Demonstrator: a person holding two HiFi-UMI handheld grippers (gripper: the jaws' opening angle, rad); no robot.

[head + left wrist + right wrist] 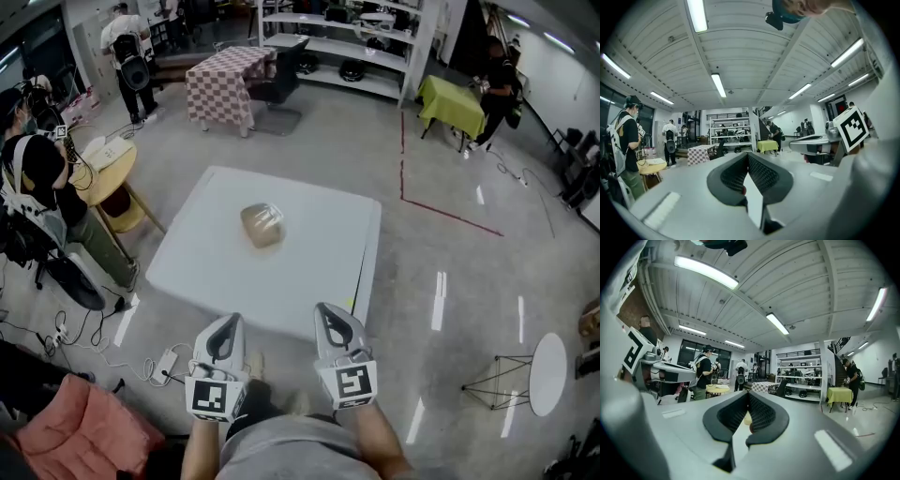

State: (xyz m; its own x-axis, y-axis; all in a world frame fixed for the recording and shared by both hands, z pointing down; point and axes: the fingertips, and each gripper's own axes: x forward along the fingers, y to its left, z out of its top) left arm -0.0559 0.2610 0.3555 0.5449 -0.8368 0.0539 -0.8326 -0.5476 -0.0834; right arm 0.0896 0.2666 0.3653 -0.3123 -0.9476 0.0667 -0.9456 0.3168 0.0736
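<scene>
A white square table (309,272) stands in front of me, and a tan lump in a clear bag (262,225) lies near its middle. My left gripper (227,325) hovers just short of the table's near edge, shut with nothing in it. My right gripper (329,312) is beside it over the same edge, also shut and empty. In the left gripper view the left gripper (748,155) has its jaw tips pressed together. In the right gripper view the right gripper (748,394) shows the same, with a tan patch seen through the gap below the tips. The bag lies well ahead of both grippers.
A person (37,187) stands at a round yellow table (108,169) on the left. Further back are a checkered table (225,84), shelves (347,47) and a green table (452,101). A small white round table (547,373) is at right, and a power strip with cables (159,364) lies on the floor.
</scene>
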